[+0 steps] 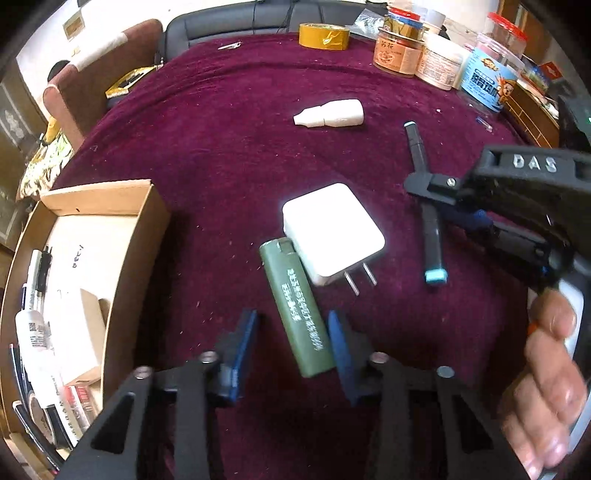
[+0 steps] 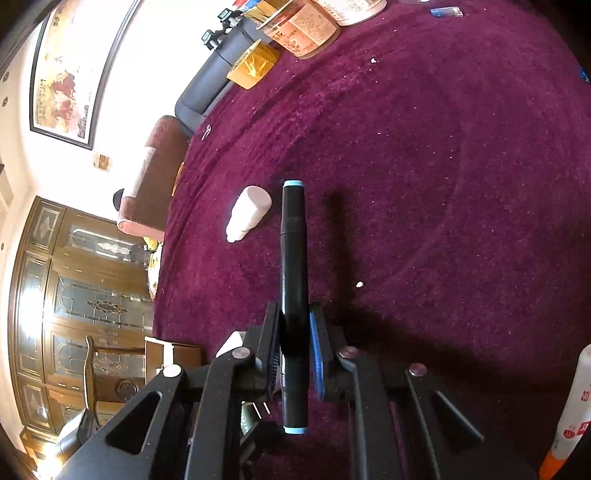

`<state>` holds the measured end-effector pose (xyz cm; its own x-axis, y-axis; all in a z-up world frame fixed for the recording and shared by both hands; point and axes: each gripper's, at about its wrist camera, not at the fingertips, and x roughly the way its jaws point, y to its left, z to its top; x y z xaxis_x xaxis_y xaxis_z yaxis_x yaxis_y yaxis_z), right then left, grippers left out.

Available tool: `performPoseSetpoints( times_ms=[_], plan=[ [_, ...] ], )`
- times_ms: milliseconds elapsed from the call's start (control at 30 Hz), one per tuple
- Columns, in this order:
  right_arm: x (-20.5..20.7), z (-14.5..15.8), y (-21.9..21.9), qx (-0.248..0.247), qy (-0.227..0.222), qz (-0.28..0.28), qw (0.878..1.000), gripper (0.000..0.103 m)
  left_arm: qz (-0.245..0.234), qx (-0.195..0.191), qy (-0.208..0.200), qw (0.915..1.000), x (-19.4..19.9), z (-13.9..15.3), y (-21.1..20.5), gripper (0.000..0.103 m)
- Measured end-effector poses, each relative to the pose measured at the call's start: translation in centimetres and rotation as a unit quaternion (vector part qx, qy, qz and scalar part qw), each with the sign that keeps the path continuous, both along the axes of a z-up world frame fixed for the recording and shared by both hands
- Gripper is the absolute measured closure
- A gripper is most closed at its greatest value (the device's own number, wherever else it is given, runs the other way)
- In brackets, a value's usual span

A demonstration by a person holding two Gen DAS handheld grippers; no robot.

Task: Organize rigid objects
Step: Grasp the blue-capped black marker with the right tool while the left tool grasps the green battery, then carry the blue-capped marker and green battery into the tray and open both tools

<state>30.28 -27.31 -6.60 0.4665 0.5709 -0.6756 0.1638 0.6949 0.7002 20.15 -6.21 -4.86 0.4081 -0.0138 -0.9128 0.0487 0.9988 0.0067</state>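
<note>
Rigid objects lay scattered over a tabletop (image 1: 221,110) draped in deep maroon cloth, with an open cardboard box (image 1: 129,258) at its left edge already holding pens, a white tube and a small carton. Jars and tubs (image 1: 436,62) crowded the far right corner beside a roll of yellow tape (image 1: 324,36). Near the middle, a white plug-in charger (image 1: 332,229) rested with its two prongs pointing toward the viewer, its edge touching a green lighter (image 1: 299,314) that lay tilted beside it. The left gripper (image 1: 291,354) stood over the lighter's near end, its blue-padded fingers (image 1: 242,354) on either side; the right-hand pad sat against the lighter while a gap showed on the left, so the fingers were not yet clamped. To the right, the right gripper (image 2: 295,347) had its fingers (image 2: 316,354) closed on a black marker with pale blue ends (image 2: 293,258), gripping it near the middle, the marker pointing away along the fingers. A person's hand (image 1: 546,387) held that gripper's handle. A small white squeeze bottle (image 1: 330,114) lay on its side farther back, apart from the rest.
</note>
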Motion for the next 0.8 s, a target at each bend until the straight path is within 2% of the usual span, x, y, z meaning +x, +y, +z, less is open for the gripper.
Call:
performPoseSetpoints(
  times_ms=[100,267,600,800],
  plan=[
    [0.1,0.0,0.3,-0.002,0.0,0.003,1.0,0.089,-0.014,0.011,-0.013,0.9997,-1.0,0.1,-0.3,0.078],
    [0.1,-0.1,0.9,-0.004,0.003,0.009,1.0,0.089,-0.023,0.031,-0.032,0.9987,-2.5,0.2,-0.3,0.081],
    [0.1,-0.6,2.1,-0.012,0.006,0.023,1.0,0.089,-0.015,0.047,-0.034,0.9982,-7.3,0.3,0.9,0.081],
    [0.0,-0.6,2.7,-0.022,-0.002,0.029,0.999,0.089,-0.018,0.063,-0.052,0.9965,-7.3,0.2,0.2,0.08]
  ],
)
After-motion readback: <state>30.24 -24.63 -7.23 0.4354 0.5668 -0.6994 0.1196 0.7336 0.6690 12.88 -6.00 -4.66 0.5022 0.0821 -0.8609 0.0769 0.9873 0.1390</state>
